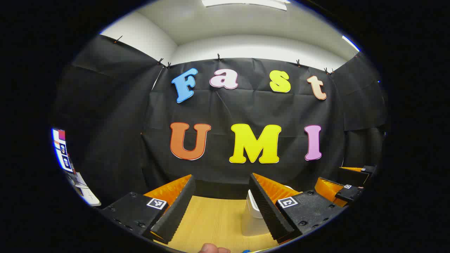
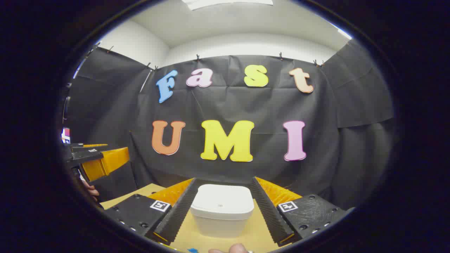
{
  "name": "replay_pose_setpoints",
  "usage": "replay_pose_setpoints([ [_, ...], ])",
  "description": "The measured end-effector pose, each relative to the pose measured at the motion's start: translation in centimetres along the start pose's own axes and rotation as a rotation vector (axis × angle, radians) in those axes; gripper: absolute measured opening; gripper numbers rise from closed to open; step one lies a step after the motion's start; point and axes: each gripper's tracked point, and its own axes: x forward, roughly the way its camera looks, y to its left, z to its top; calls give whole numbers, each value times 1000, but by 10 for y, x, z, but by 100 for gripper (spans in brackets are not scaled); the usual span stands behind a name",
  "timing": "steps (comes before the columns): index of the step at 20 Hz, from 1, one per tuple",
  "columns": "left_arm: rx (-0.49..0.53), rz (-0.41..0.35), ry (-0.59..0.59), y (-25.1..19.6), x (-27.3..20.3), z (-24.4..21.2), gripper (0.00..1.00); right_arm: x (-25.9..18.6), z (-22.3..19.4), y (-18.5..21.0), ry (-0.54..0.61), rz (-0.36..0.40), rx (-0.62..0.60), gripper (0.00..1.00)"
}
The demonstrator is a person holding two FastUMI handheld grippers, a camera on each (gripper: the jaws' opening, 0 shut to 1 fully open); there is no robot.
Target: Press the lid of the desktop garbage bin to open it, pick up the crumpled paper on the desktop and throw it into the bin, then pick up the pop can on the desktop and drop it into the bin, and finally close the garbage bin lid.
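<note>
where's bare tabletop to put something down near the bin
In the left gripper view, bare wooden tabletop lies between the left gripper's open fingers, left of the white garbage bin. In the right gripper view, the closed bin crowds the gap between the right gripper's fingers; thin bare strips remain beside and before it.

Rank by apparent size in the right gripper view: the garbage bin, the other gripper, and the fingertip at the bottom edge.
1. garbage bin
2. left gripper, farther off, so its true size is unsure
3. fingertip
</note>
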Motion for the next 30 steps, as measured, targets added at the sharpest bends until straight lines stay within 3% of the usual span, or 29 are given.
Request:
replay_pose_setpoints([
  [9, -2, -39, 20, -18, 7, -9, 98, 4, 5, -15, -13, -48, 1, 97],
  [30, 24, -6, 5, -6, 12, -7, 98, 13, -1, -15, 26, -46, 29, 95],
])
